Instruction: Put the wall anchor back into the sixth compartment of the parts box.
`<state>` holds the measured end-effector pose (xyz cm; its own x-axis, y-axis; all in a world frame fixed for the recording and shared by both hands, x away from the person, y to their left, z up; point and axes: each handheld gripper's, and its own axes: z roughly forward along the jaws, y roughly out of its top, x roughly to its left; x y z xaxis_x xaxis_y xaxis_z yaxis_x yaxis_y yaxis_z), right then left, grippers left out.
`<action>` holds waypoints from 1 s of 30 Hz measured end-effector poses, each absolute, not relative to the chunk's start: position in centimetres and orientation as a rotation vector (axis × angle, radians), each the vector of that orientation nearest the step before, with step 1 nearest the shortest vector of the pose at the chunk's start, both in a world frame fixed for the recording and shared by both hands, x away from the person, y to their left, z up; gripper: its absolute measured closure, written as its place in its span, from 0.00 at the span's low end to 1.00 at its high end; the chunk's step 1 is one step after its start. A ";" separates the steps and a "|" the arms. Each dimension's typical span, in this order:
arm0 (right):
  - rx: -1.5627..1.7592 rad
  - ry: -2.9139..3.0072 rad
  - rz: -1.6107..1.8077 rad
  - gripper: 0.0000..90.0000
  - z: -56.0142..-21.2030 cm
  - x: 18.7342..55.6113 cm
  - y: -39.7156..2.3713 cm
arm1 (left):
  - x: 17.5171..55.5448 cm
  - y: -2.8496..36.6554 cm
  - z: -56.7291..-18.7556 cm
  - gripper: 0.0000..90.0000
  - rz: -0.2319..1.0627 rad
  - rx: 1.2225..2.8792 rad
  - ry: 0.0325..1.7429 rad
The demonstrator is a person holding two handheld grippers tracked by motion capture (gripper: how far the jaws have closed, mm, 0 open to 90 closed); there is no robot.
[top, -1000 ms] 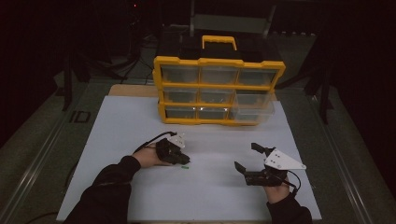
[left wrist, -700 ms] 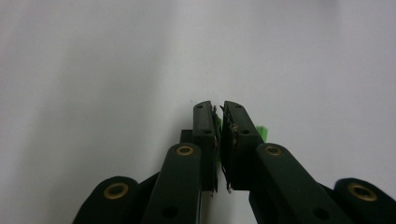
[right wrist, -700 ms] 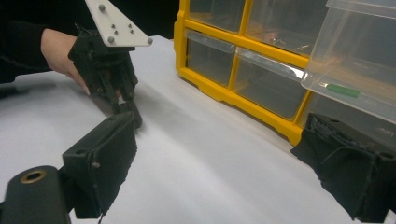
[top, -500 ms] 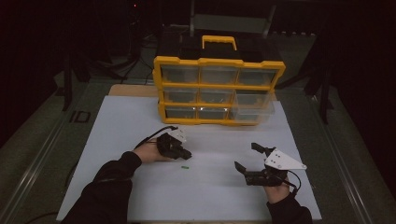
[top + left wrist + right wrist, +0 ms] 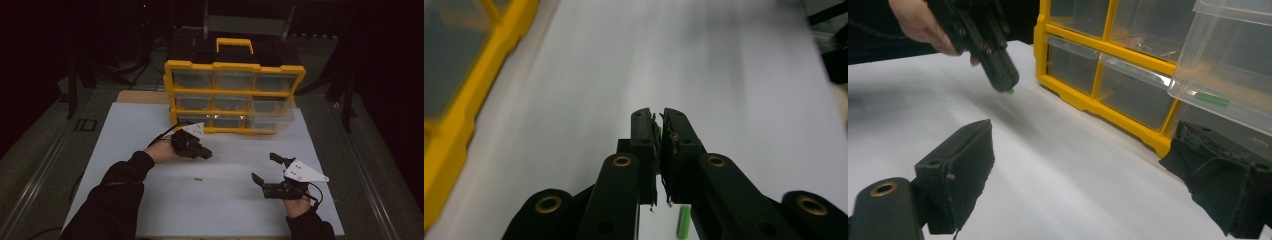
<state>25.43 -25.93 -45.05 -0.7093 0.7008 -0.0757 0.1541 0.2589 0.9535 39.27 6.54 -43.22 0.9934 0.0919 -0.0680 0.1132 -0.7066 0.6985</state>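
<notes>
Yellow drawer organizer [image 5: 234,95] at 12 o'clock on a white mat [image 5: 150,200], one clear drawer [image 5: 1233,75] pulled out with a green piece inside. Left gripper [image 5: 204,153] near centre, raised off the mat — jaws clenched on a small green piece [image 5: 1009,91]. Right gripper [image 5: 264,170] at 4 o'clock — jaws wide, released. Another green piece [image 5: 198,178] loose on the mat at 6 o'clock from the left gripper.

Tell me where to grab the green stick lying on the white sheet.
Grip it mid-length, coming from straight above. The green stick lies flat and low on the sheet, so the jaws should close across its narrow width. The open right hand-held gripper is free.
</notes>
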 end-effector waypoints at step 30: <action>0.773 2.039 1.462 0.12 -45.1 25.4 -26.1 | 42.3 -1.0 -30.6 0.93 0.065 2.183 0.020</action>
